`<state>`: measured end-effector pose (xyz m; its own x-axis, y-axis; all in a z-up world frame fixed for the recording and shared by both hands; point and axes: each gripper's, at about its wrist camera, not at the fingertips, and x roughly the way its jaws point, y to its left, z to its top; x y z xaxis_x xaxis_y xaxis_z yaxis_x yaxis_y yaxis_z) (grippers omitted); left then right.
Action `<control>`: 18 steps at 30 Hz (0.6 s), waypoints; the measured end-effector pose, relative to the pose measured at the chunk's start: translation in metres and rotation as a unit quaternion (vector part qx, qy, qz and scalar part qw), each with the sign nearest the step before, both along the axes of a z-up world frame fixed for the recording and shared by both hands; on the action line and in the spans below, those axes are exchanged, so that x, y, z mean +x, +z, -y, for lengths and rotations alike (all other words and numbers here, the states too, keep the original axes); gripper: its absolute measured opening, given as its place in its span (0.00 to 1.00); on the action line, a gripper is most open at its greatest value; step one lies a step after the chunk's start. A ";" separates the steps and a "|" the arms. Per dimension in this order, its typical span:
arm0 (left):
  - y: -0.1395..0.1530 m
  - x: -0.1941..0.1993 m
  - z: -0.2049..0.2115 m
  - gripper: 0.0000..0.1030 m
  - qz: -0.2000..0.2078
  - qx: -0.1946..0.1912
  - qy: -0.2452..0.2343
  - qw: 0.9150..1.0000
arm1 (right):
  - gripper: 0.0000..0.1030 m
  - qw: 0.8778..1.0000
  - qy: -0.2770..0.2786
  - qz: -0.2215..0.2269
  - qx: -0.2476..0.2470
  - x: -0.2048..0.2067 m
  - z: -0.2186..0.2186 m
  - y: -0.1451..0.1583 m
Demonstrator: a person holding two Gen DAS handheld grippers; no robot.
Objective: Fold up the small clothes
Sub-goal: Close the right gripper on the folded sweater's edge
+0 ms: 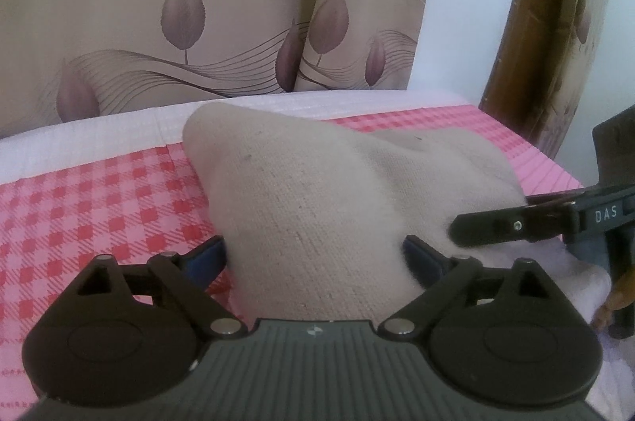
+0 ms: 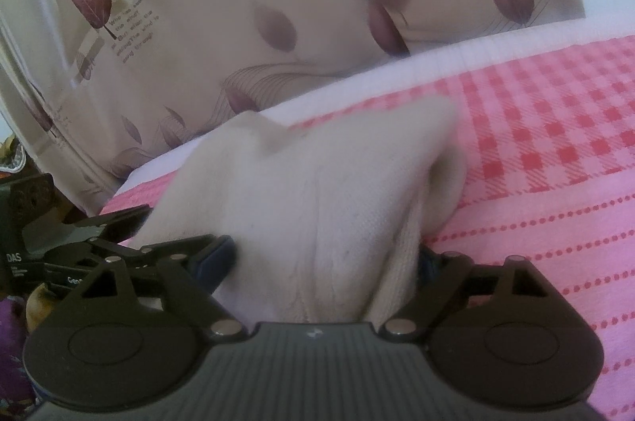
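A cream knitted garment (image 1: 309, 182) lies bunched in a raised heap on the pink checked cover (image 1: 99, 206). My left gripper (image 1: 317, 250) straddles its near end, jaws wide. Its blue pads (image 1: 212, 256) touch the fabric's sides without clearly squeezing it. In the right wrist view the same cream garment (image 2: 317, 190), slightly blurred, rises between the wide jaws of my right gripper (image 2: 329, 254). The two grippers stand close together: the right gripper (image 1: 460, 230) reaches in from the right edge, and the left gripper (image 2: 131, 222) shows at the left. The garment's underside is hidden.
Behind the cover's white border (image 1: 99, 131) hangs a beige curtain with purple leaves (image 1: 178, 24). A brown wooden post (image 1: 535, 24) stands at the far right corner. Pale cloth (image 1: 555, 274) lies under the right gripper. The pink cover (image 2: 535, 151) stretches away to the right.
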<state>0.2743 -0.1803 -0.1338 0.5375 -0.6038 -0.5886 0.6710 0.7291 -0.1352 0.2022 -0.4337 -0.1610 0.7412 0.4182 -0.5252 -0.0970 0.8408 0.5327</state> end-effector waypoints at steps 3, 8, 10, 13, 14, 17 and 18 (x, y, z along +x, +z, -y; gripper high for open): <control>-0.001 0.001 -0.001 0.94 -0.003 -0.003 0.002 1.000 | 0.87 1.000 -0.001 0.001 -0.005 -0.001 -0.001 0.001; -0.004 0.004 -0.002 1.00 -0.009 -0.007 0.010 1.000 | 0.89 1.000 -0.002 0.004 -0.020 0.000 -0.006 0.002; -0.006 0.004 -0.003 1.00 -0.012 -0.012 0.011 1.000 | 0.91 1.000 0.000 0.005 -0.030 0.000 -0.009 0.002; -0.007 0.005 -0.004 1.00 -0.013 -0.017 0.013 1.000 | 0.94 0.999 0.003 0.006 -0.036 0.001 -0.012 0.002; -0.007 0.004 -0.004 1.00 -0.012 -0.017 0.013 1.000 | 0.95 0.999 0.004 0.006 -0.038 0.001 -0.012 0.002; -0.006 0.003 -0.004 1.00 -0.006 -0.014 0.011 1.000 | 0.97 0.999 0.003 0.007 -0.049 0.001 -0.016 0.003; -0.006 0.003 -0.003 1.00 -0.004 -0.013 0.011 1.000 | 0.98 0.999 0.003 0.006 -0.053 0.001 -0.017 0.003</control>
<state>0.2774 -0.1769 -0.1400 0.5470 -0.6072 -0.5763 0.6534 0.7400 -0.1595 0.2031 -0.4172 -0.1577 0.7452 0.3658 -0.5576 -0.1085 0.8915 0.4398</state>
